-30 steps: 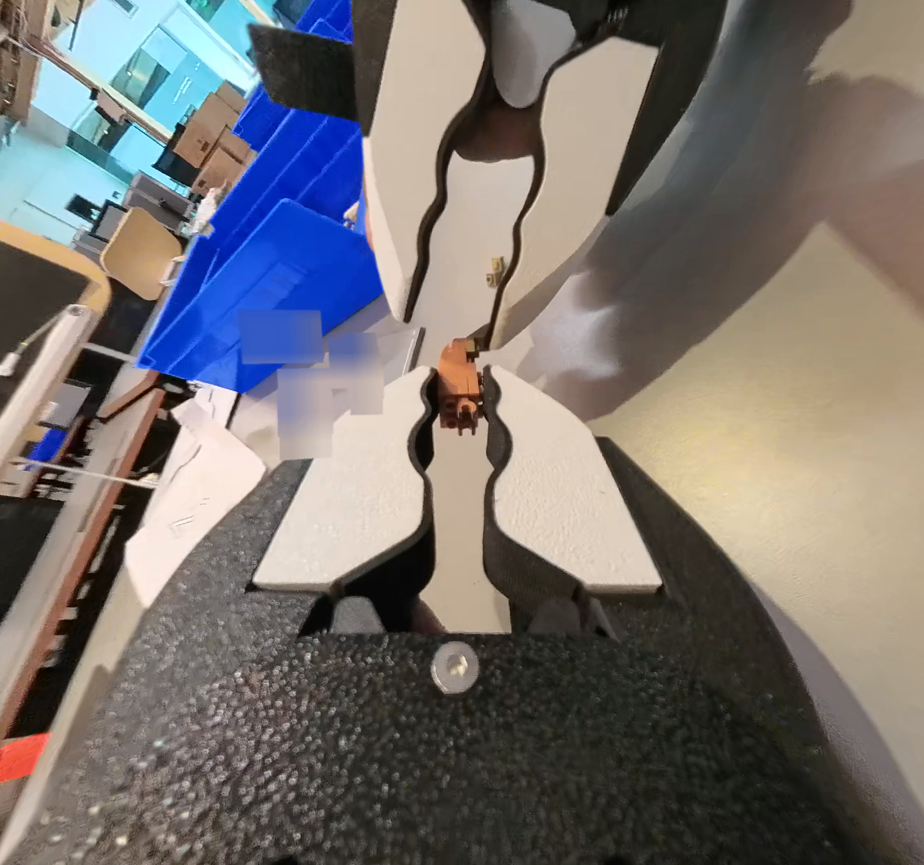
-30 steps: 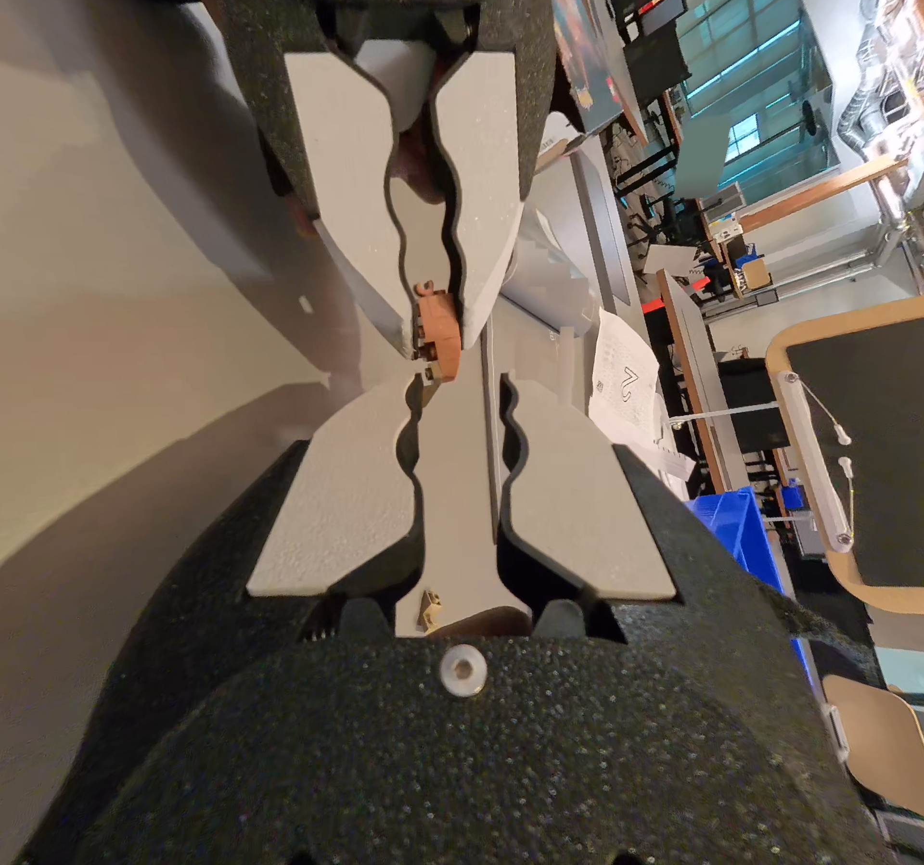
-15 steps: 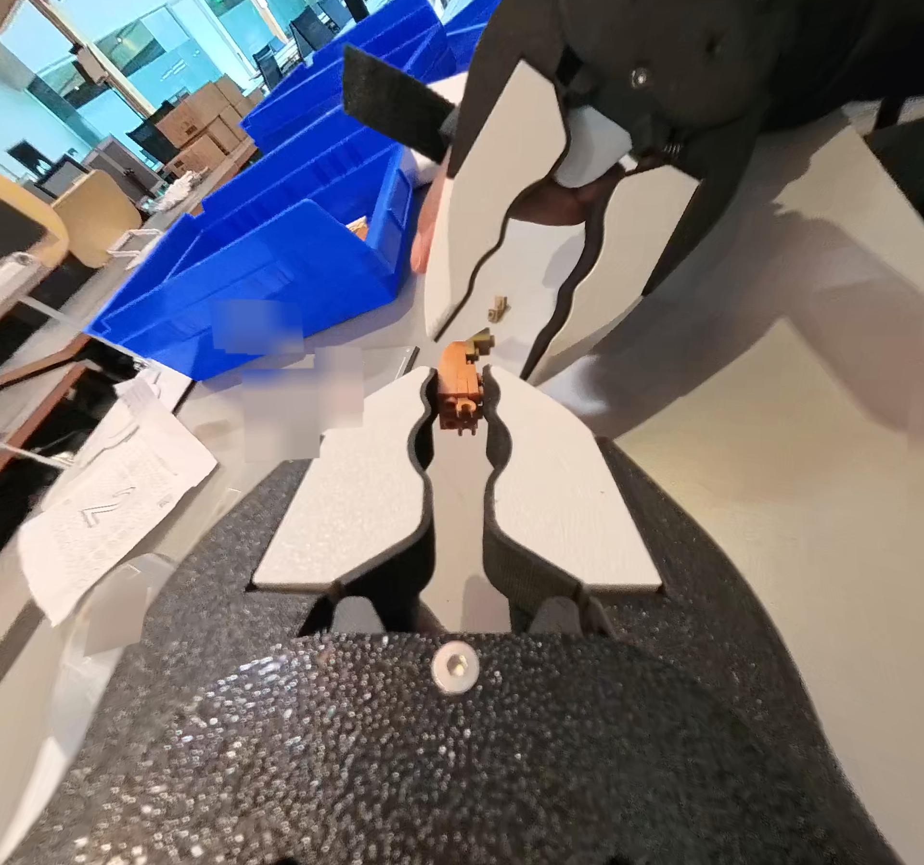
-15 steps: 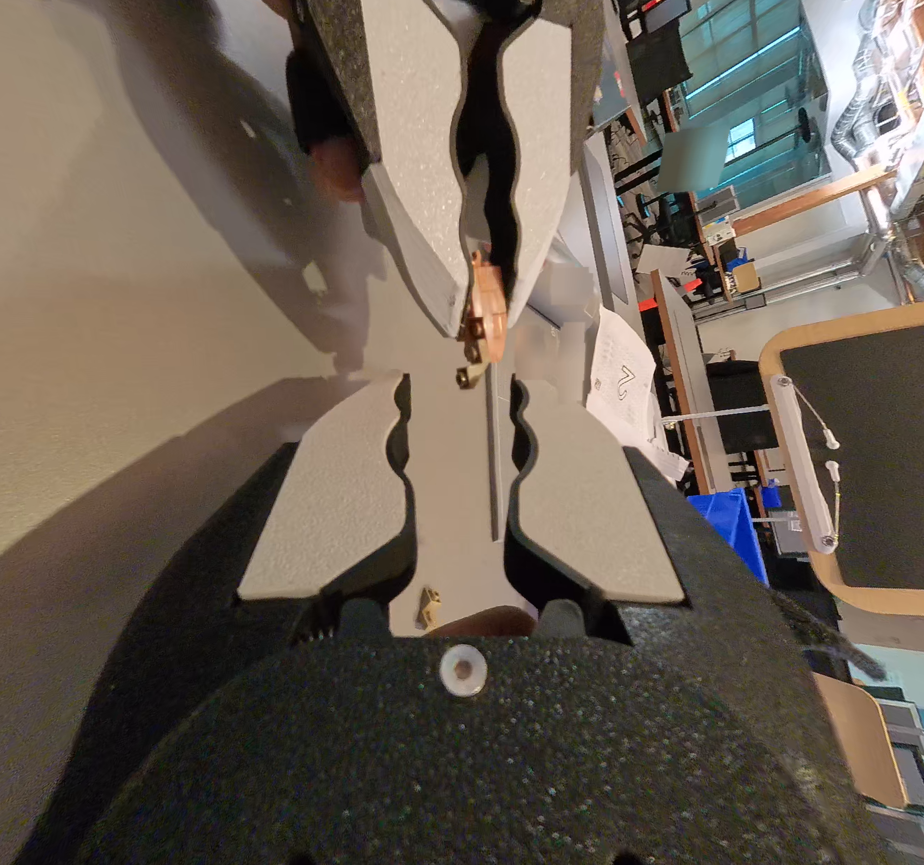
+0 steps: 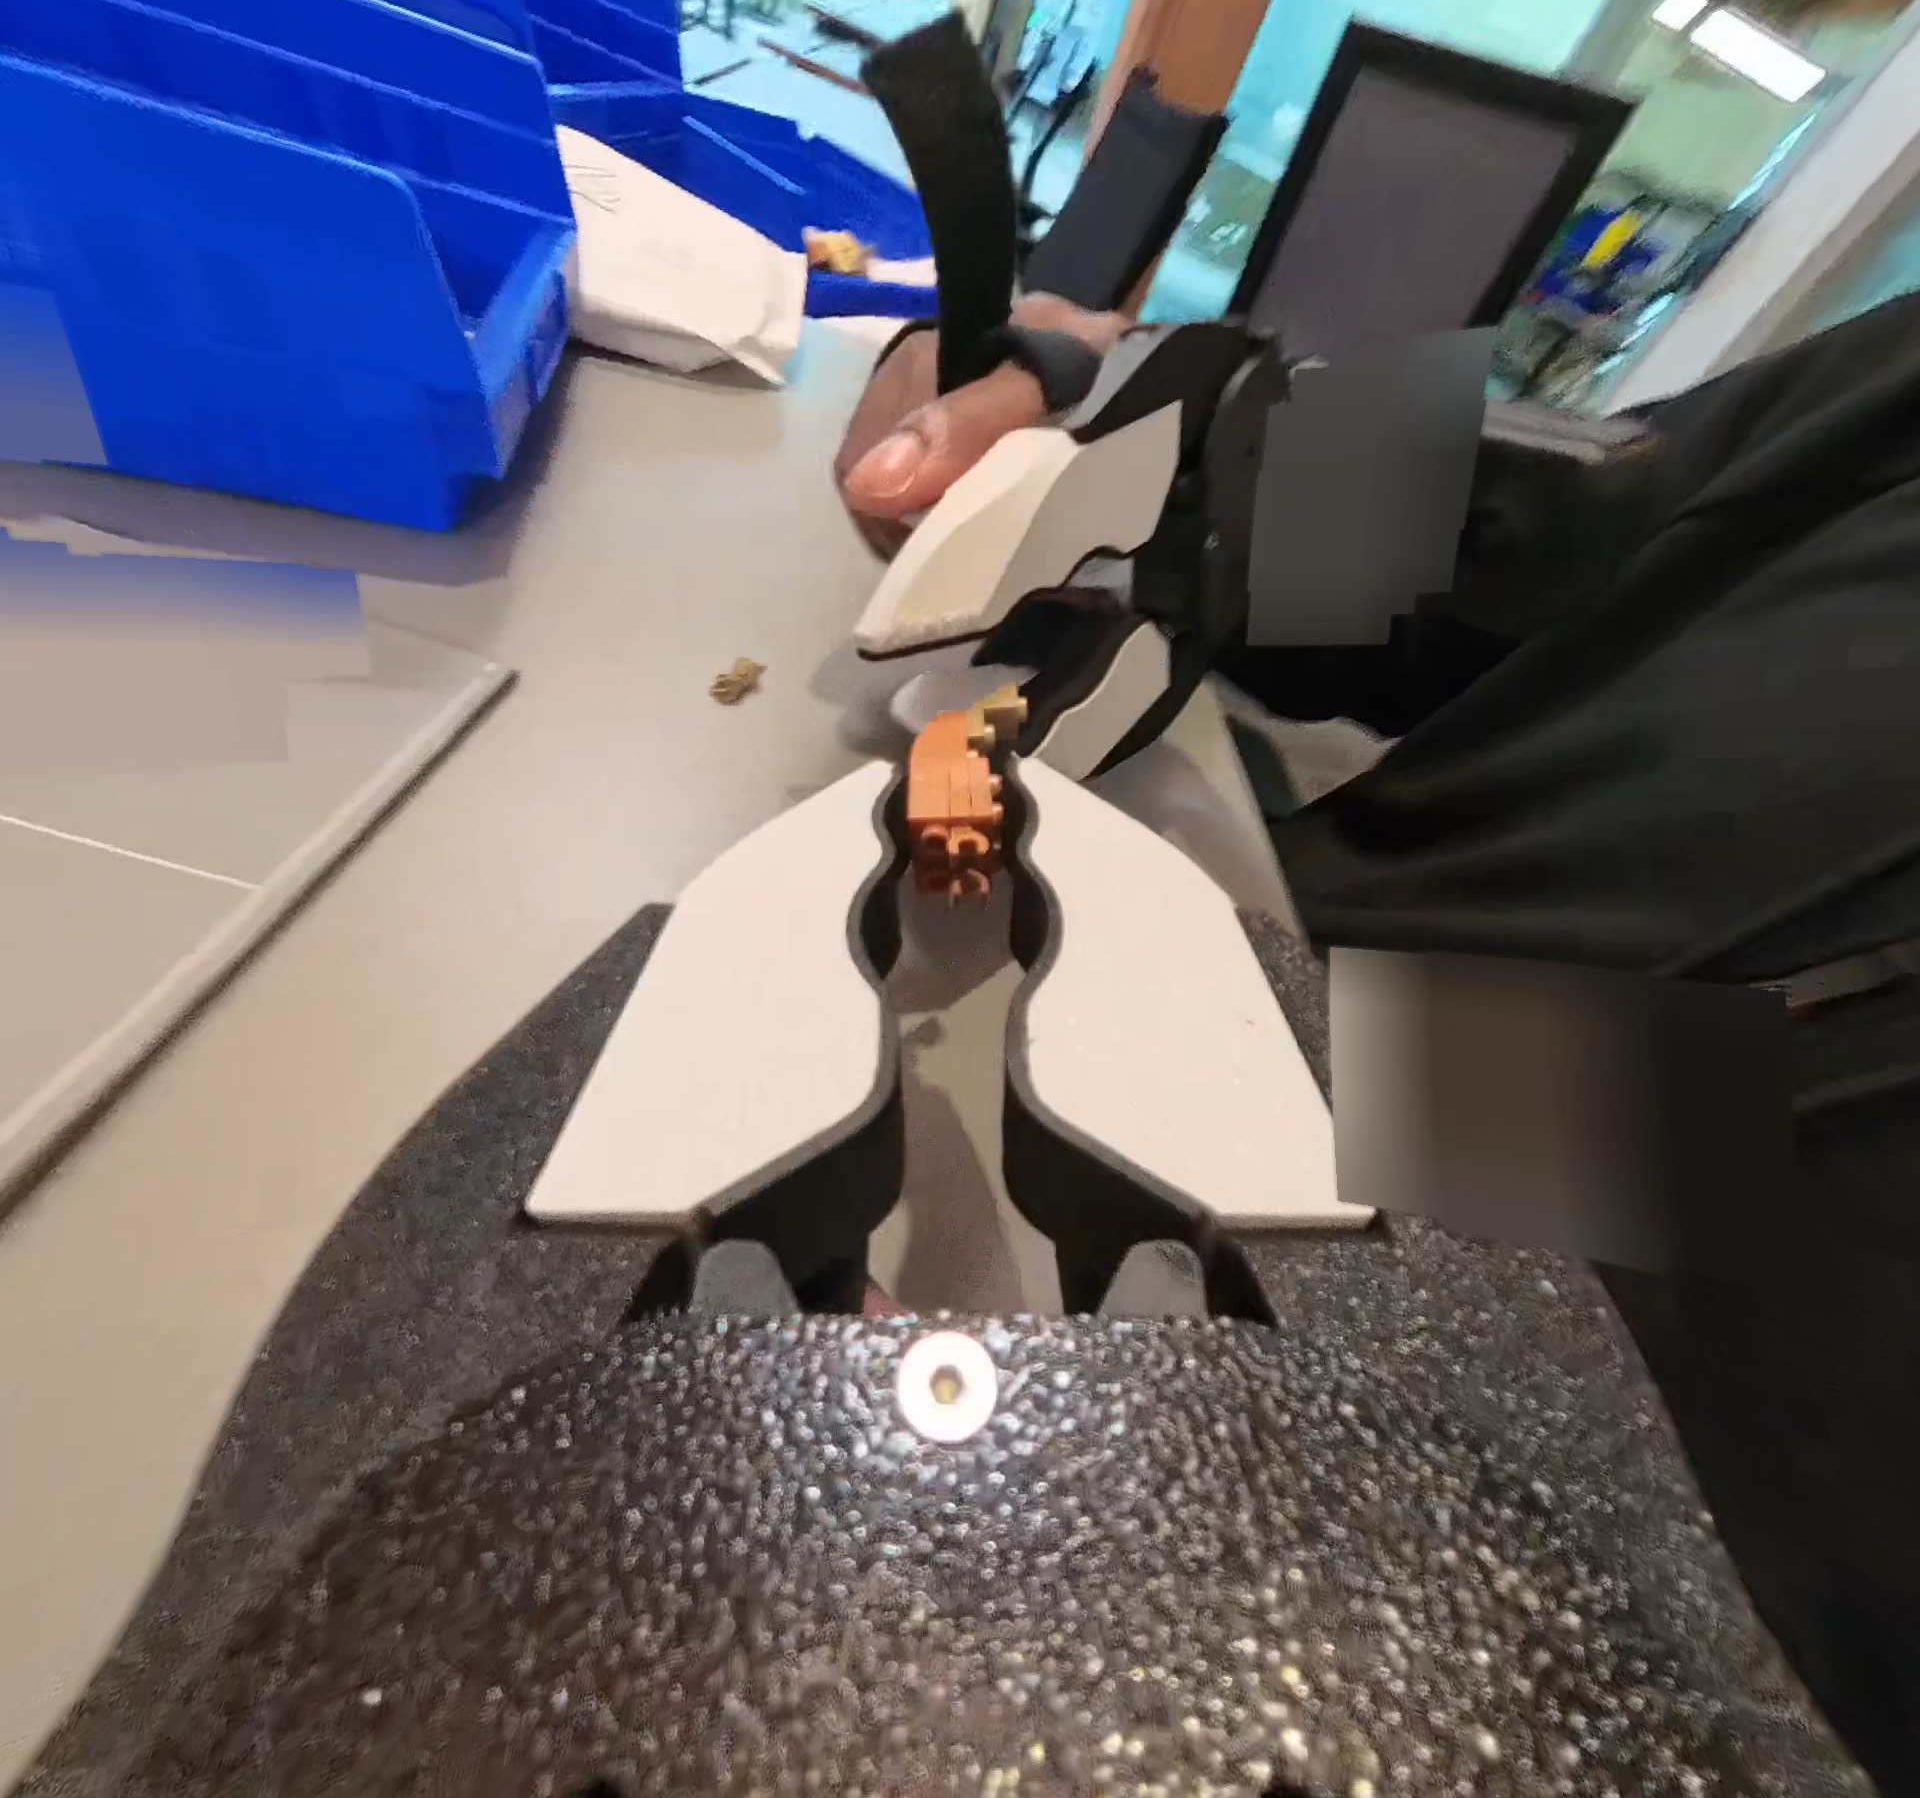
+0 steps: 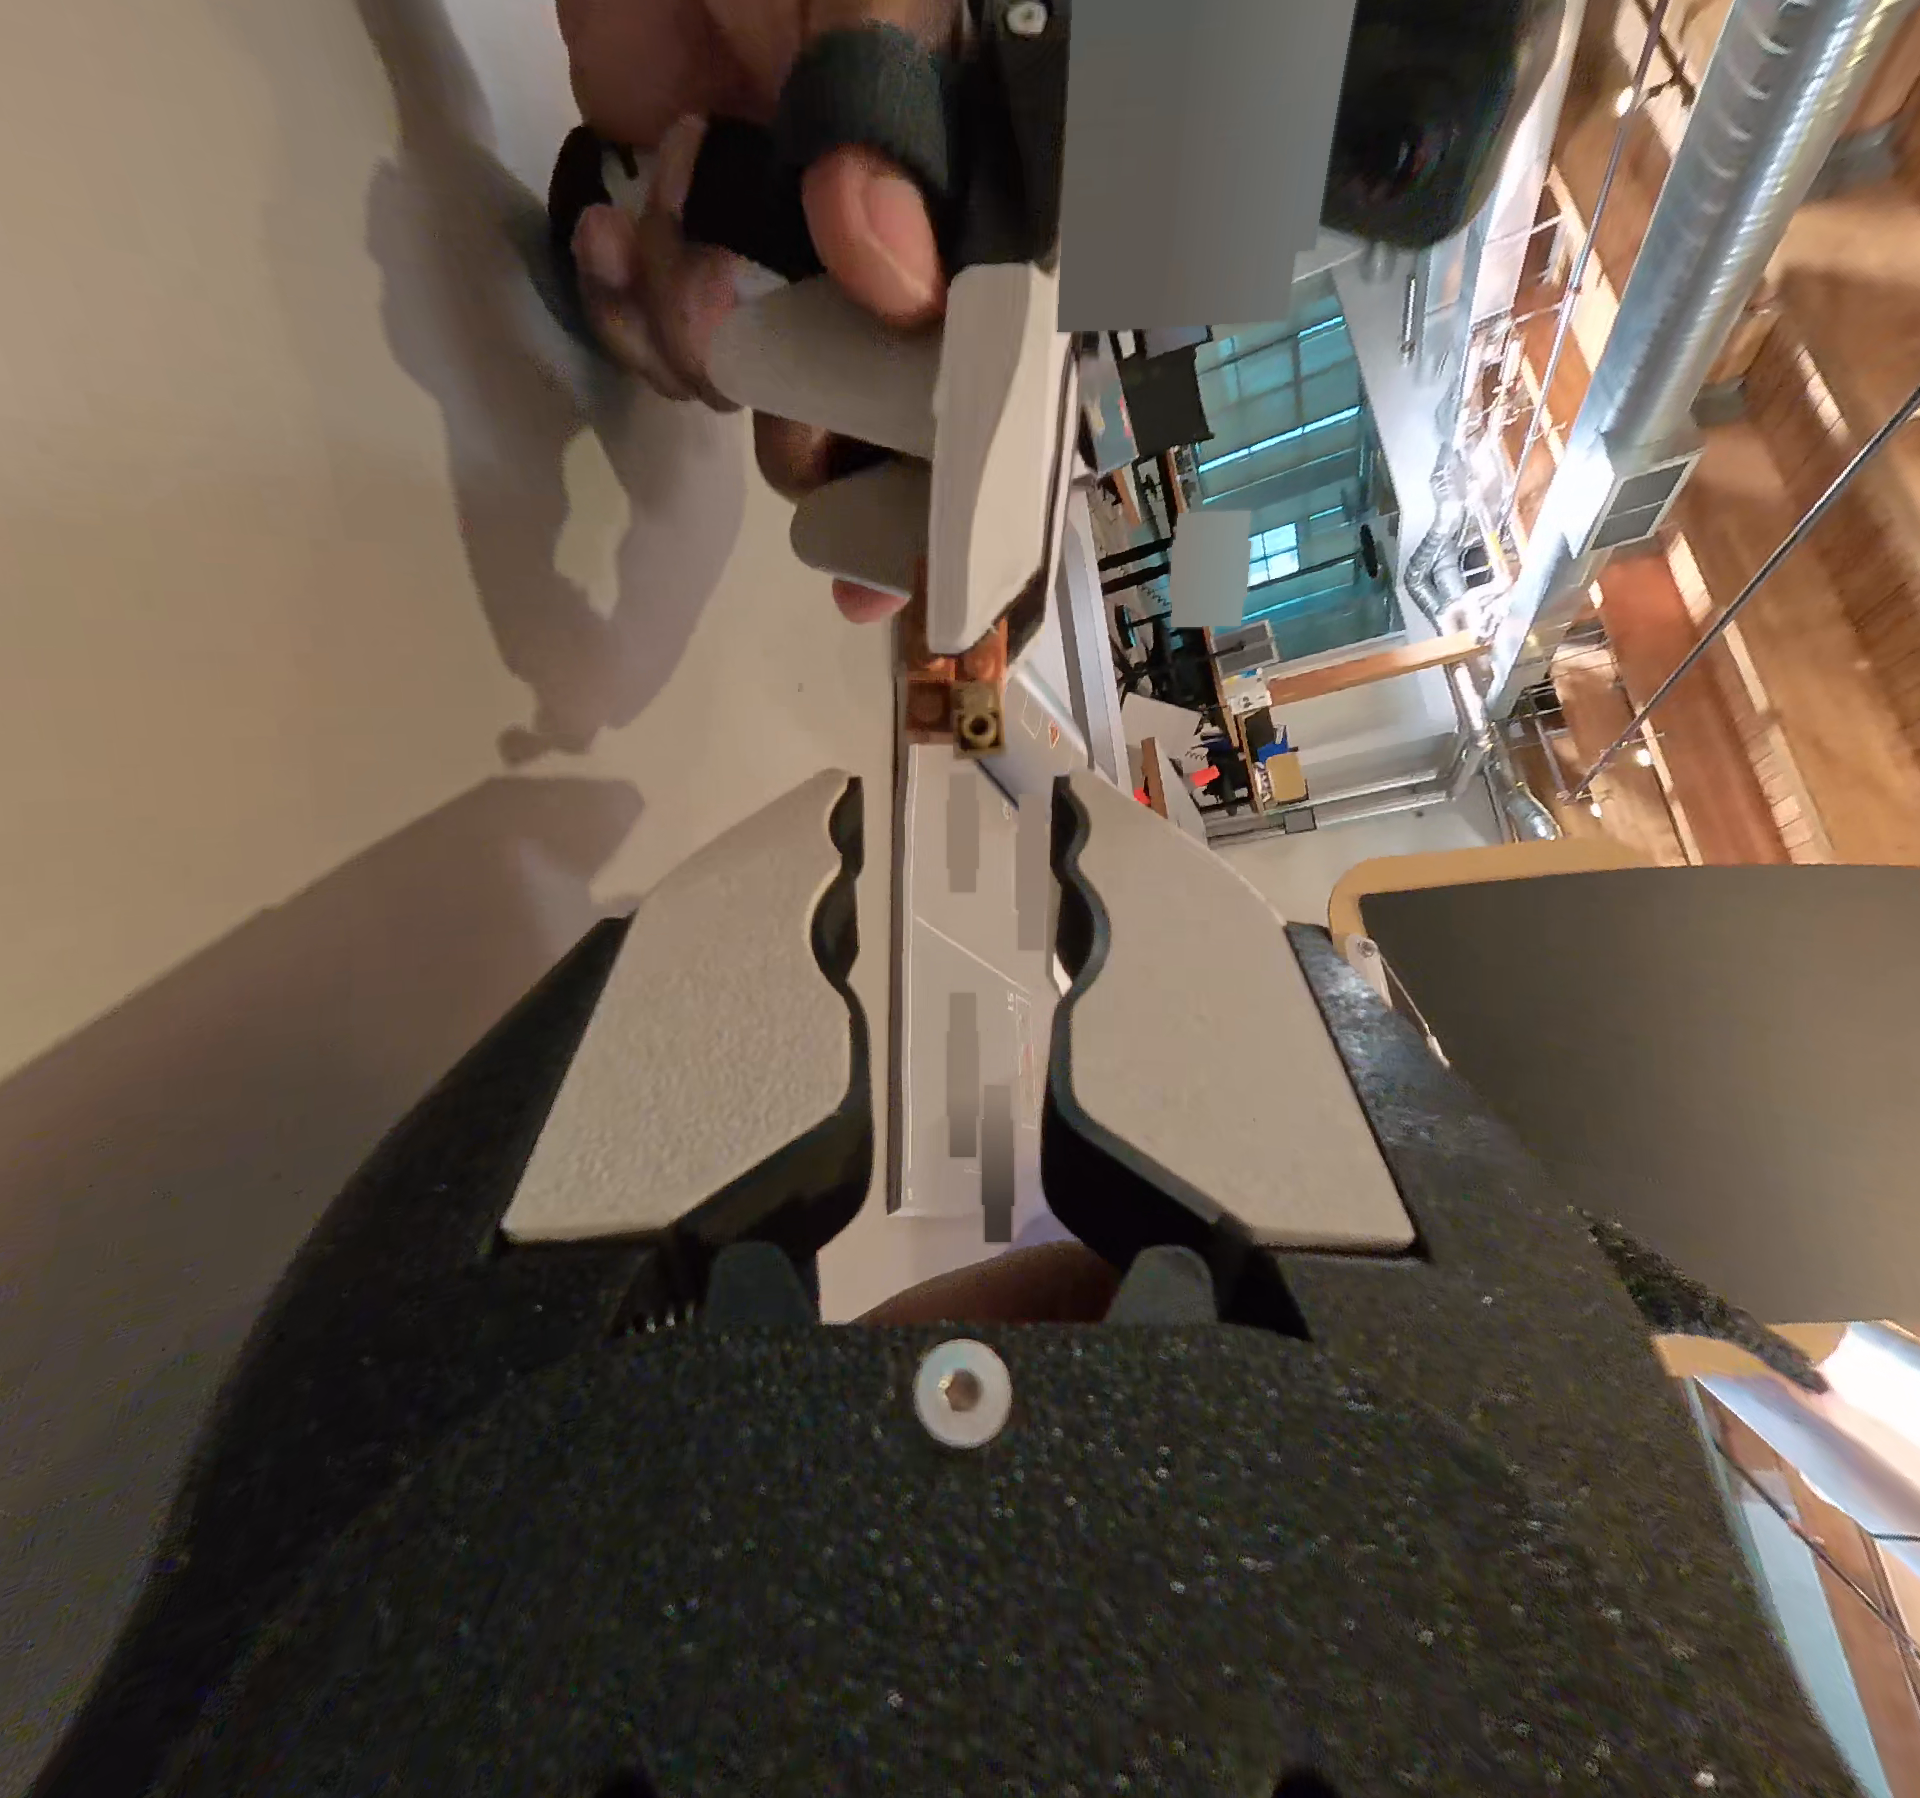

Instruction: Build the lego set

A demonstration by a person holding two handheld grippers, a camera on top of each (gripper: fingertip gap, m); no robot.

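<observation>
Orange brick assy (image 5: 951, 818) pinched in left tool (image 5: 954, 813); right tool (image 6: 956, 813) open, just beside.

Blue bins (image 5: 260, 273), white paper (image 5: 675, 283), loose tan piece (image 5: 736, 681).

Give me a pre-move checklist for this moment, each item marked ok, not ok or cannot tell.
1. Left gripper shut on the orange brick assembly, fingers pressing both sides: ok.
2. Tan piece at the assembly's far end, seated fully: cannot tell.
3. Right gripper open, nothing between its fingers: ok.
4. Right gripper clear of the tan piece, which lies ahead of its fingertips in the right wrist view: ok.
5. Loose tan piece on the grey table, apart from both grippers: ok.
6. Blue bins well off to the side: ok.
</observation>
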